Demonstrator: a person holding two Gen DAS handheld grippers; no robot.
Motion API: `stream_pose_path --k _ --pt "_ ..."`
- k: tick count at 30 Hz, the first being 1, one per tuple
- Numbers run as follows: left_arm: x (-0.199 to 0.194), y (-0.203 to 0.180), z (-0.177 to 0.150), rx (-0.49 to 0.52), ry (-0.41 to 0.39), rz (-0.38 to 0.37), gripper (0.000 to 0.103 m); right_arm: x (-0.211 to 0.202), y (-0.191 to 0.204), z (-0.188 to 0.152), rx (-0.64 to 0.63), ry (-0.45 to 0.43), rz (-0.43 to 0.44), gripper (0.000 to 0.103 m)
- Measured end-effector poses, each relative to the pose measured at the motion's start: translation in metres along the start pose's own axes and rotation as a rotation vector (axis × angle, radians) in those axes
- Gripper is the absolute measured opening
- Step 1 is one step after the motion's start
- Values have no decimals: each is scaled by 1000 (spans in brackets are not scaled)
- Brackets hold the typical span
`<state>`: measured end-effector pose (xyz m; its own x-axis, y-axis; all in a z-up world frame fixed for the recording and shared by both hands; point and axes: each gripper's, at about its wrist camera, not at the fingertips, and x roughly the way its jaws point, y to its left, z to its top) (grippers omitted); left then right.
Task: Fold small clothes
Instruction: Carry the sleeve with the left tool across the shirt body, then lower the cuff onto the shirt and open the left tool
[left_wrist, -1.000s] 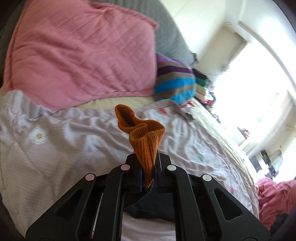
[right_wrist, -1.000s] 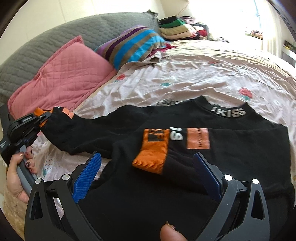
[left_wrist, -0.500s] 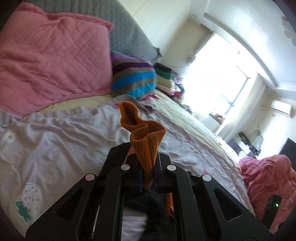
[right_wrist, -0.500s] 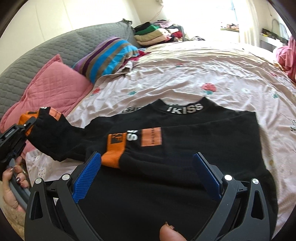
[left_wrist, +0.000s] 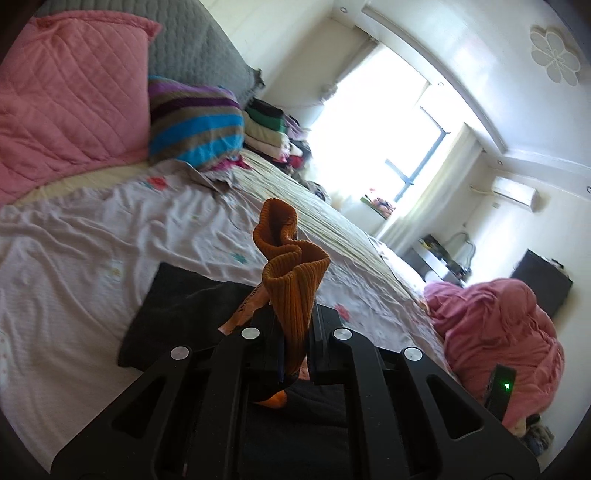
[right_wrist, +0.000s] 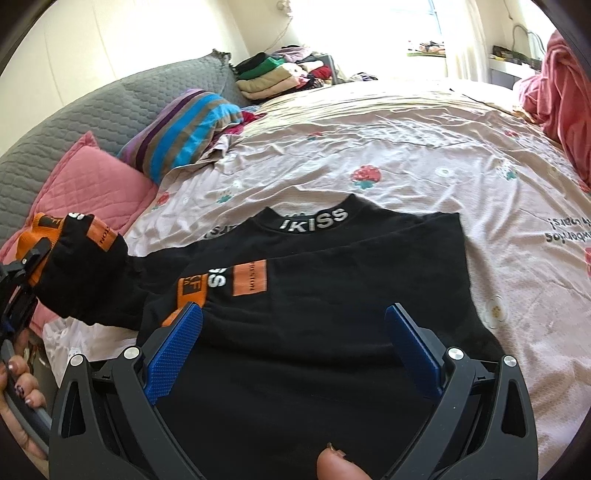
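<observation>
Near the bed's (right_wrist: 424, 155) pillow edge, left gripper (left_wrist: 295, 332) pinches orange cuff (left_wrist: 291, 280), right gripper (right_wrist: 295, 347) gapes empty over black sweatshirt (right_wrist: 332, 295); lifted sleeve may slip, bunching the fold.

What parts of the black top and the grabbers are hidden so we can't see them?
- Left wrist view: the orange cuff hides the left gripper's pads.
- Right wrist view: the black top's hem is covered by the open right gripper and cut off by the bottom edge.
- Right wrist view: the left gripper body leaves the frame's left edge.
</observation>
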<state>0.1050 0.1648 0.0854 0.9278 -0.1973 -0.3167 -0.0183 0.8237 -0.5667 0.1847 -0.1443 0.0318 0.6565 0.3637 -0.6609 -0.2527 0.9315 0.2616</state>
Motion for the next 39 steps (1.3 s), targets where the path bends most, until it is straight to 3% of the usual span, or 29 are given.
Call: stream_pose_path --k 15,27,30,32,36,39 --pt "36 -38 -39 72 151 -64 3 -22 -55 -2 75 -25 -94 98" --pt "66 -54 -80 139 304 -91 4 -25 -72 -6 85 -12 -116 98" --pt "69 -57 -89 153 342 -105 14 -23 -72 -7 84 -6 -115 98" --pt "70 -60 -91 165 356 -110 31 -20 -71 -9 80 2 -116 98" --pt "65 -63 -91 178 351 -124 41 -14 -69 -13 76 30 -101 98" --pt "62 -60 -87 186 332 -91 49 -7 -66 -18 77 70 -60 98"
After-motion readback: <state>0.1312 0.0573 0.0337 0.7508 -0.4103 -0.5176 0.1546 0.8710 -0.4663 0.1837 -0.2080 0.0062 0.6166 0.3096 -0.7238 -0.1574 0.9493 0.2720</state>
